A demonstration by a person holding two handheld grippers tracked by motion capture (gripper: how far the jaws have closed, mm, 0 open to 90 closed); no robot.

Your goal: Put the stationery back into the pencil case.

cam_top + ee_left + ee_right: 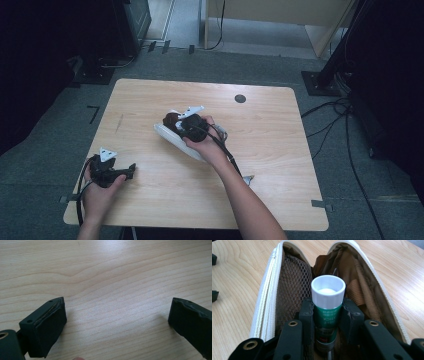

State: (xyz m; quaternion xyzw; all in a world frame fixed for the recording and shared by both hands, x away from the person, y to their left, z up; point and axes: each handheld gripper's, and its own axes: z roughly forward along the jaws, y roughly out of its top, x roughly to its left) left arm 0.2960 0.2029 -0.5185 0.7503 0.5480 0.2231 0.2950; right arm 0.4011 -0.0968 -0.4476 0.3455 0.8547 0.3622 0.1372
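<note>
A white zipped pencil case (268, 297) lies open on the wooden table (260, 150), showing a brown lining and a mesh pocket. My right gripper (327, 311) is shut on a green glue stick (327, 315) with a white cap, held inside the case's mouth. In the high view the right gripper (189, 125) sits over the case (167, 135) at the table's middle. My left gripper (131, 170) rests near the front left edge. Its jaws stand wide apart over bare wood, and the left gripper (117, 317) holds nothing.
A dark round grommet (240, 98) is set into the table near the far edge. Cables (345, 130) trail over the floor to the right. A black stand base (320, 82) sits beyond the table's far right corner.
</note>
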